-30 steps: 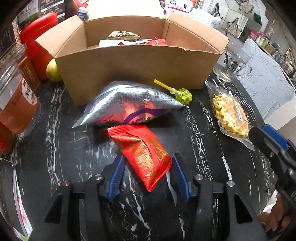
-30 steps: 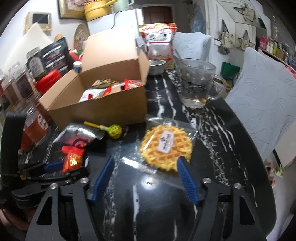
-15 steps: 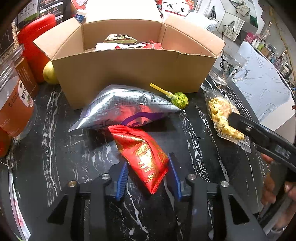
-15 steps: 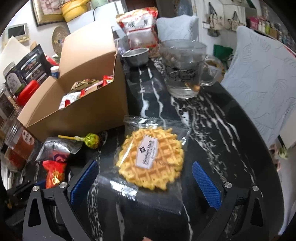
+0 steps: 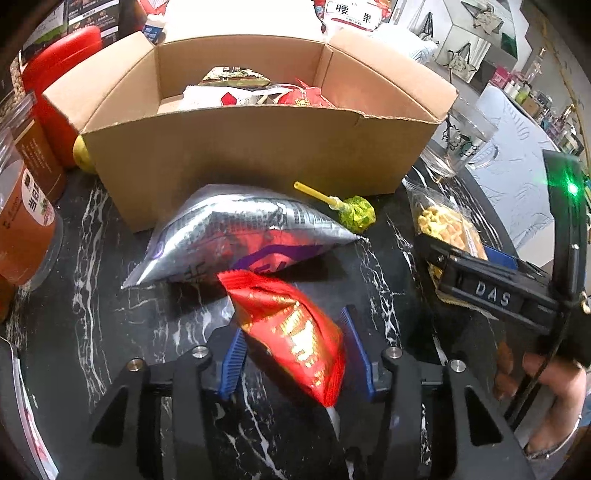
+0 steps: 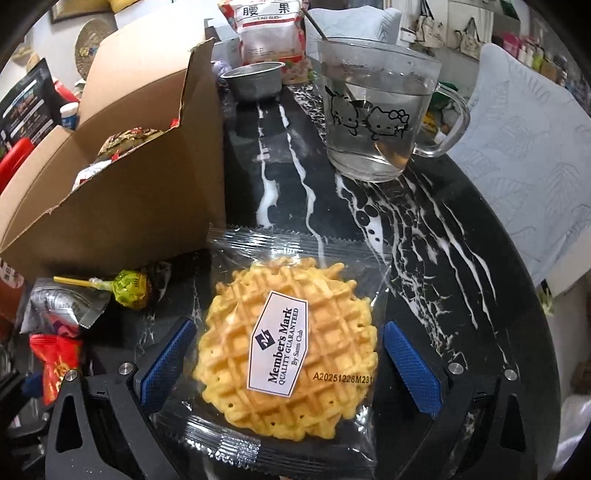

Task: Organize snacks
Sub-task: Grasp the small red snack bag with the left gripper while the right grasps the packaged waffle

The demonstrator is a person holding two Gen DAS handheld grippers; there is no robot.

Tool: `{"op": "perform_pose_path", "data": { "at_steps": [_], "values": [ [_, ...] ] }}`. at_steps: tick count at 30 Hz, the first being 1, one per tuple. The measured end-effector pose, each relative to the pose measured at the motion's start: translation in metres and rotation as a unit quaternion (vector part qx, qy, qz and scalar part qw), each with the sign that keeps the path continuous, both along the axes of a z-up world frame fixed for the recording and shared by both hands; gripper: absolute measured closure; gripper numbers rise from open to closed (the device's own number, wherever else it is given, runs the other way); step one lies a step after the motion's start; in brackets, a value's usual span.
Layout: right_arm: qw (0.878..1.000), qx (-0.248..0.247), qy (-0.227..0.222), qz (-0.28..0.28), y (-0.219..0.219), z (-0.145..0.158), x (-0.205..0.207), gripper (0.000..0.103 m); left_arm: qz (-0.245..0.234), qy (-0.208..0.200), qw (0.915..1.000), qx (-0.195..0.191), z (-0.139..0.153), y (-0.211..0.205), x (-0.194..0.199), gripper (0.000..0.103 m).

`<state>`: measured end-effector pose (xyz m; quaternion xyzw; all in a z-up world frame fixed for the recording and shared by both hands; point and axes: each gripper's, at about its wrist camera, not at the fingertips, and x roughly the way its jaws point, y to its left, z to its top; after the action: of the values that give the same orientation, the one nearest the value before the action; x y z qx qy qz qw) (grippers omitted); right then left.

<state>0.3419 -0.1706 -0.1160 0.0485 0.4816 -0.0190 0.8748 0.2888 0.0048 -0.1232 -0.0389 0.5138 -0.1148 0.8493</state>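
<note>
My left gripper (image 5: pixel 295 354) is shut on a red snack packet (image 5: pixel 291 328) and holds it tilted just above the black marble table (image 5: pixel 110 314). A silver snack bag (image 5: pixel 236 232) and a green lollipop (image 5: pixel 356 212) lie in front of the open cardboard box (image 5: pixel 258 147), which holds several snacks. My right gripper (image 6: pixel 291 363) is open with its blue pads on either side of a wrapped waffle (image 6: pixel 288 358) lying on the table. The right gripper also shows at the right of the left wrist view (image 5: pixel 480 284).
A glass mug (image 6: pixel 380 118) with water stands beyond the waffle, a small metal cup (image 6: pixel 255 79) and a cashew bag (image 6: pixel 271 31) behind it. Jars (image 5: pixel 26 221) and a red container (image 5: pixel 59 74) stand left of the box. The table edge curves at right.
My left gripper closed on the red packet and lifted it. My right gripper moved forward until its open pads sit on either side of the waffle.
</note>
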Motion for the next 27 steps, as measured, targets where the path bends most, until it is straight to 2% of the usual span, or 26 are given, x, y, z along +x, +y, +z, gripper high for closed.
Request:
{"op": "perform_pose_path", "data": {
  "at_steps": [2,5,7,8,14,22,27],
  "values": [
    [1.0,-0.008,-0.004,0.0,0.0,0.0,-0.002,0.003,-0.002,-0.004,1.0,0.004,-0.001,-0.001,0.0,0.054],
    [1.0,-0.014,-0.01,-0.001,0.0,0.002,-0.006,0.015,-0.001,-0.013,0.9999,0.002,-0.001,0.0,-0.003,0.055],
    [1.0,-0.015,0.001,0.008,-0.002,0.003,-0.011,0.018,-0.01,-0.014,0.9999,-0.002,-0.001,0.0,-0.006,0.062],
    [1.0,-0.01,-0.001,0.01,-0.004,0.004,-0.015,0.018,-0.014,-0.011,0.9998,-0.007,-0.001,0.0,-0.007,0.067],
    [0.999,0.031,-0.007,0.015,-0.012,0.012,-0.038,0.021,-0.02,-0.007,0.9995,-0.024,-0.001,0.003,-0.017,0.076],
    [0.997,0.071,-0.009,0.015,-0.01,0.02,-0.076,0.022,-0.03,-0.035,0.9983,-0.036,0.01,0.002,-0.043,0.08],
    [0.997,0.071,-0.021,0.027,0.001,0.025,-0.092,0.022,-0.037,-0.05,0.9972,-0.04,0.02,0.001,-0.058,0.08]
  ]
}}
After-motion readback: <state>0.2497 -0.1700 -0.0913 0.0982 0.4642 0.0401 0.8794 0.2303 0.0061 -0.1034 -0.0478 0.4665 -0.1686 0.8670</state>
